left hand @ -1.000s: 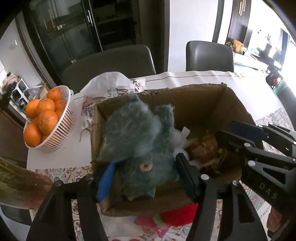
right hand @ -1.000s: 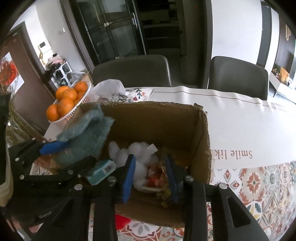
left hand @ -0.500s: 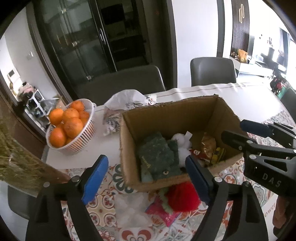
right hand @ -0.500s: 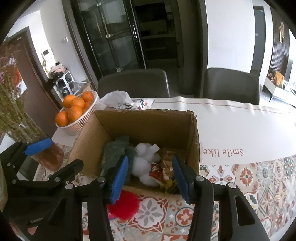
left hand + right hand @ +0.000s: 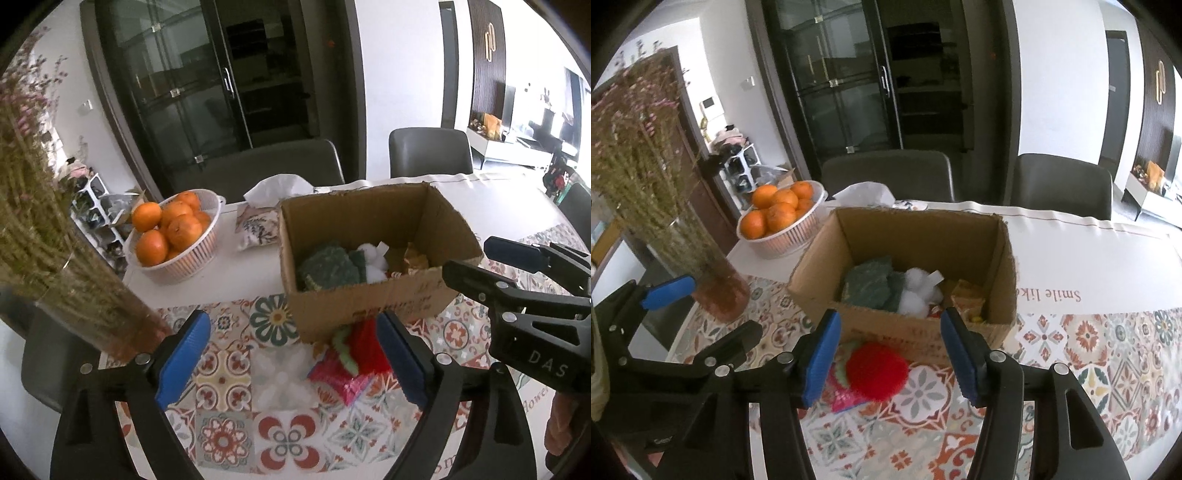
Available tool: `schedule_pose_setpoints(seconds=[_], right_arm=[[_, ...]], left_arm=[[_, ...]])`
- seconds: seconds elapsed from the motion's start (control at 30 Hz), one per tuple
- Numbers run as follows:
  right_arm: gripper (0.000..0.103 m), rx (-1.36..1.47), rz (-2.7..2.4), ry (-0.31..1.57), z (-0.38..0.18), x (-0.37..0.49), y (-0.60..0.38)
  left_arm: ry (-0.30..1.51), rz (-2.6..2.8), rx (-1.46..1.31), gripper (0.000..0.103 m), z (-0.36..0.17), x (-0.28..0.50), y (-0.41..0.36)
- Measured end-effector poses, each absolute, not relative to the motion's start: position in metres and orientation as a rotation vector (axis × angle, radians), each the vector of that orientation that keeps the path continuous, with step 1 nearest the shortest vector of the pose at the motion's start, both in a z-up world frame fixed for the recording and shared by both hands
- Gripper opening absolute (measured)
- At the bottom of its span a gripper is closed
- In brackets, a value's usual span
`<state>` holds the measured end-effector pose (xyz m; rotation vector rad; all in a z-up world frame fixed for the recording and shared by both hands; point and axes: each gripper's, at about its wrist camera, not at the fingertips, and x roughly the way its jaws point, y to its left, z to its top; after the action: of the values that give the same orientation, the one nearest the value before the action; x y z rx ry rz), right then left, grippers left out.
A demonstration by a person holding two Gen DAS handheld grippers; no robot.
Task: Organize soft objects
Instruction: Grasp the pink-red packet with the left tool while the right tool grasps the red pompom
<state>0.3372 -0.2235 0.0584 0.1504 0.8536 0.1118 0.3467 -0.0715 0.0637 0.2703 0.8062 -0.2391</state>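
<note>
My left gripper (image 5: 291, 363) and right gripper (image 5: 892, 356) have both just been opening and hang released, nothing between their jaws. The green plush toy (image 5: 871, 282) lies in the cardboard box (image 5: 1004, 258); a red fuzzy ball (image 5: 877, 369) sits on the table against the box's near side.

Open brown cardboard box (image 5: 916, 328) on patterned-cloth worktop (image 5: 1071, 354), holding dark green plush toy (image 5: 871, 284) at left, white fluffy ball (image 5: 919, 291) beside it; fuzzy red ball (image 5: 877, 369) before box; white slatted basket of oranges (image 5: 173, 236) left of box; two grey chairs (image 5: 886, 177) behind
</note>
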Motion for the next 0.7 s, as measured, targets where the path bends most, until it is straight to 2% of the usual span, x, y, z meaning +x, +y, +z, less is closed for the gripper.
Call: schedule_pose_setpoints(seconds=[0.37,0.7], right_arm=[[0.065,0.153,0.153,0.883,0.032,0.314,-0.205],[0.065,0.139,0.194,0.920,-0.004,0.310,-0.199]], left_arm=[[0.832,-0.202,0.229,0.095,0.041,0.312,-0.044],[0.878,-0.218,0.220,0.095,-0.003,0.299,-0.038]])
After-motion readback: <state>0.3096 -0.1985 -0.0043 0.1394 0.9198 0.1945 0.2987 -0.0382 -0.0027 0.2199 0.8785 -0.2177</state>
